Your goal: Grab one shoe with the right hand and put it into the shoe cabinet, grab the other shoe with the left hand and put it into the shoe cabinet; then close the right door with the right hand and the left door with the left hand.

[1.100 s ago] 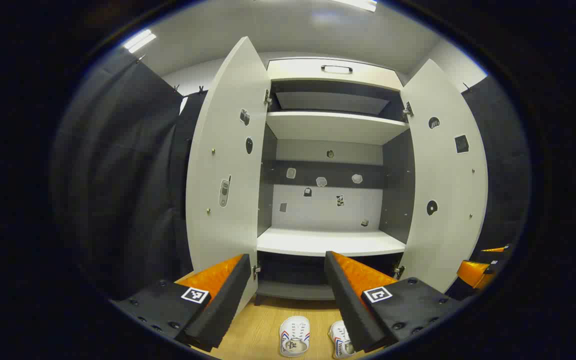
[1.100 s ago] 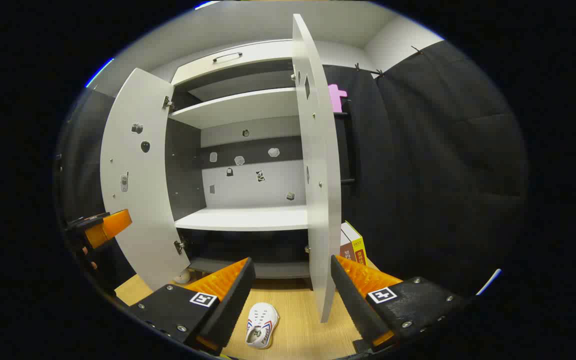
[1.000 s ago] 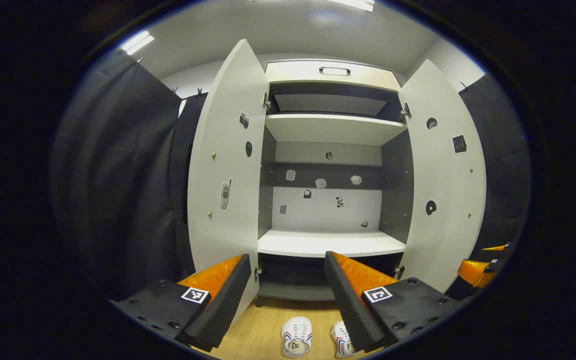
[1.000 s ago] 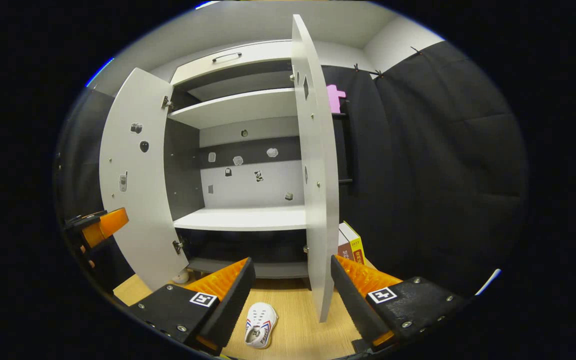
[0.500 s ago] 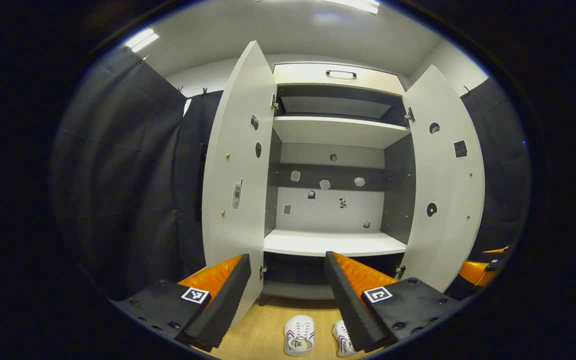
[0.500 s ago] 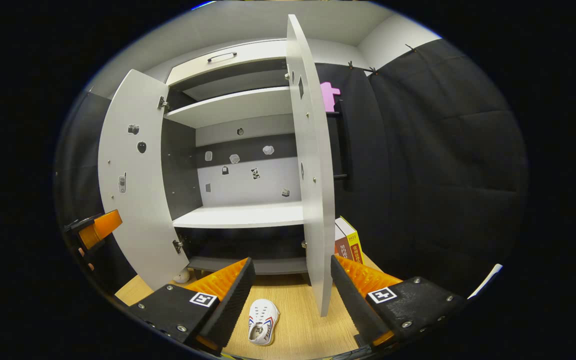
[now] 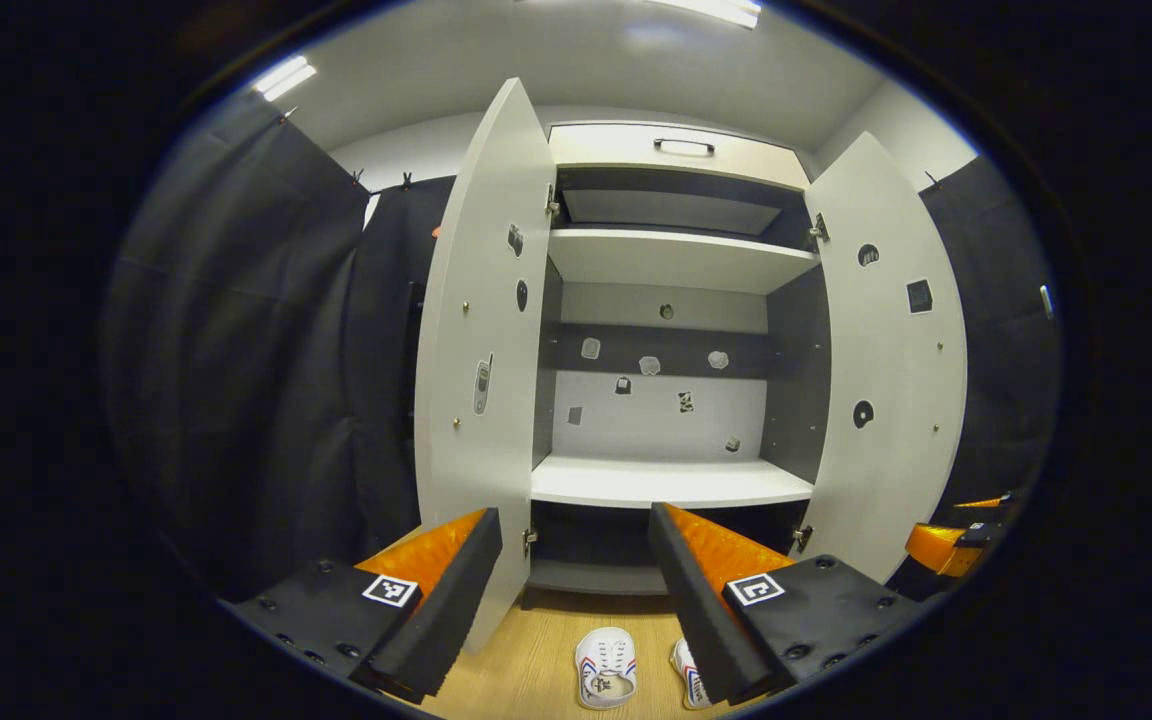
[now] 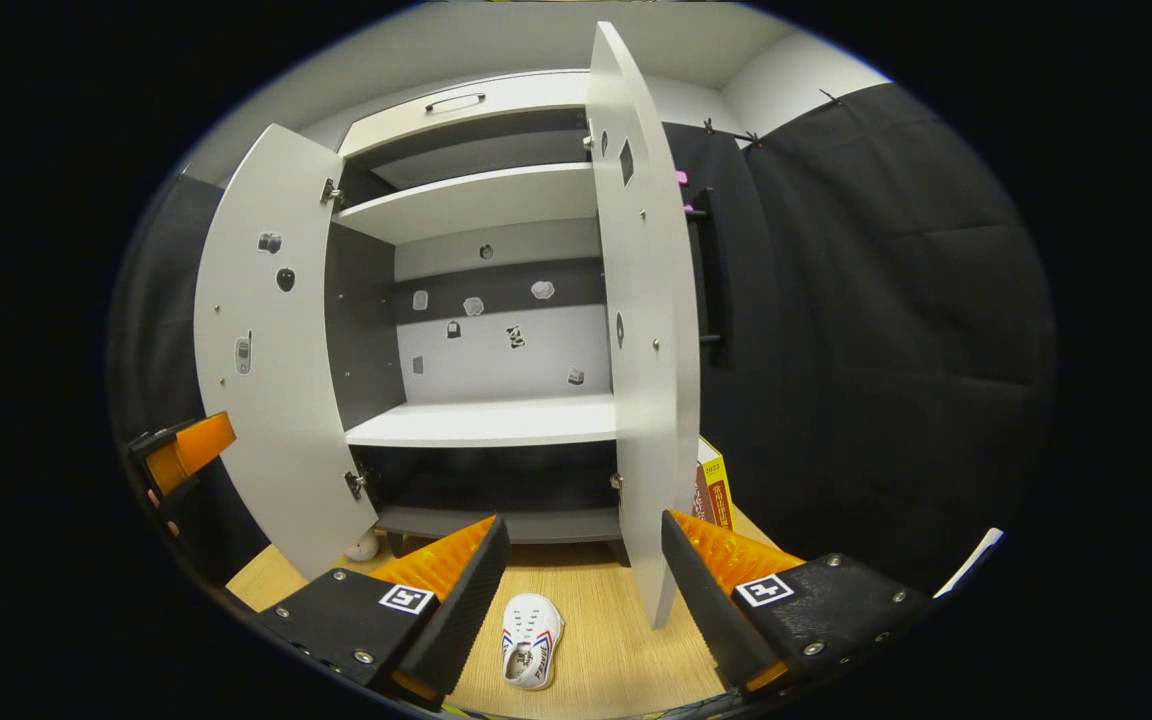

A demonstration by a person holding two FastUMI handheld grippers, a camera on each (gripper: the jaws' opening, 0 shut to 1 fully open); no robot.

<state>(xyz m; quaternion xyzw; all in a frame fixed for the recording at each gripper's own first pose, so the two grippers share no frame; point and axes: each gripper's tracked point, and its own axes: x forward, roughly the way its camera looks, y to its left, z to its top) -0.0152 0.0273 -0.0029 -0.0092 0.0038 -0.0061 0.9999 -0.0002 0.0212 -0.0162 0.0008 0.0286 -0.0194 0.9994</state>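
Left gripper view: the left tool (image 7: 574,585) gapes wide and empty; two shoes lie at bottom centre on the floor (image 7: 536,665), the left shoe (image 7: 606,668) between its fingers, the right shoe (image 7: 693,686) partly hidden, toes probably toward the open shoe cabinet (image 7: 671,482).

Right gripper view: the right tool (image 8: 584,585) is wide and empty above one shoe (image 8: 531,627), long axis toward the cabinet; it is the nearer.

Left gripper view: facing the open shoe cabinet (image 7: 671,300) almost square on, from low above the wooden floor (image 7: 536,660), standing off from it, looking slightly upward. Right gripper view: facing the same shoe cabinet (image 8: 486,300) from farther right, angled leftward, near the right door (image 8: 646,330), seen almost edge-on. Sharing the cabinet interior, both doors, the floor and a white shoe (image 7: 606,670) (image 8: 531,627).
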